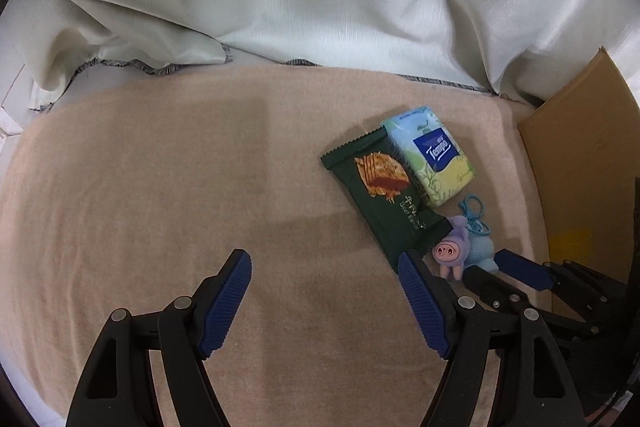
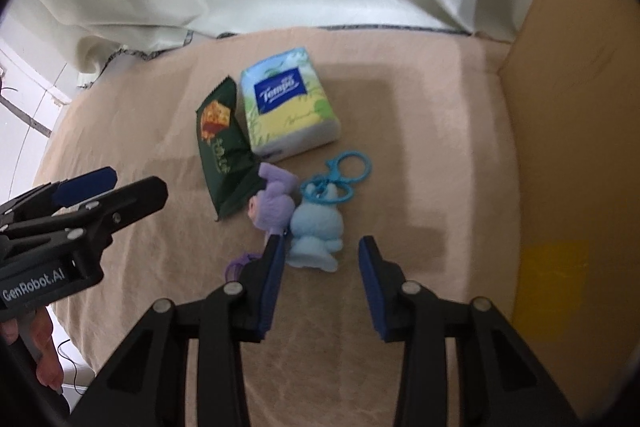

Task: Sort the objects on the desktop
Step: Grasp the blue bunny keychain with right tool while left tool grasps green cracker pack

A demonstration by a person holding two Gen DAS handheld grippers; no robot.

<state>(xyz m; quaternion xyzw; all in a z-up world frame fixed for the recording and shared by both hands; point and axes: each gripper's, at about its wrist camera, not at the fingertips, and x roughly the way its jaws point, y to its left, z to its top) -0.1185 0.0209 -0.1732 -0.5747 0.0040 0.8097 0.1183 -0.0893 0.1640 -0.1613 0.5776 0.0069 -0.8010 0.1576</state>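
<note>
Four small items lie bunched toward the right side of the bench (image 1: 160, 187), which is draped in a peach cloth: a dark green snack packet (image 2: 224, 151), a tissue pack (image 2: 290, 107) touching its right edge, and two keychain toys nearer the front edge — a purple one (image 2: 274, 203) and a pale blue one (image 2: 316, 231), pressed side by side. A cardboard box (image 2: 572, 147) stands along the right edge, seemingly the place things are sorted into.

The right claw (image 2: 322, 283) points steeply down at the blue toy, its jaws at a narrow gap and empty; the left pad stands just beside the toy, the right pad apart from it. The left claw (image 1: 324, 303) is spread wide over bare cloth, holding nothing, its right finger near the packet's front end.

The step in hand looks like the pick-up of the blue toy. Next, the right claw must settle around the toy's body — without catching the purple neighbour — then close.
</note>
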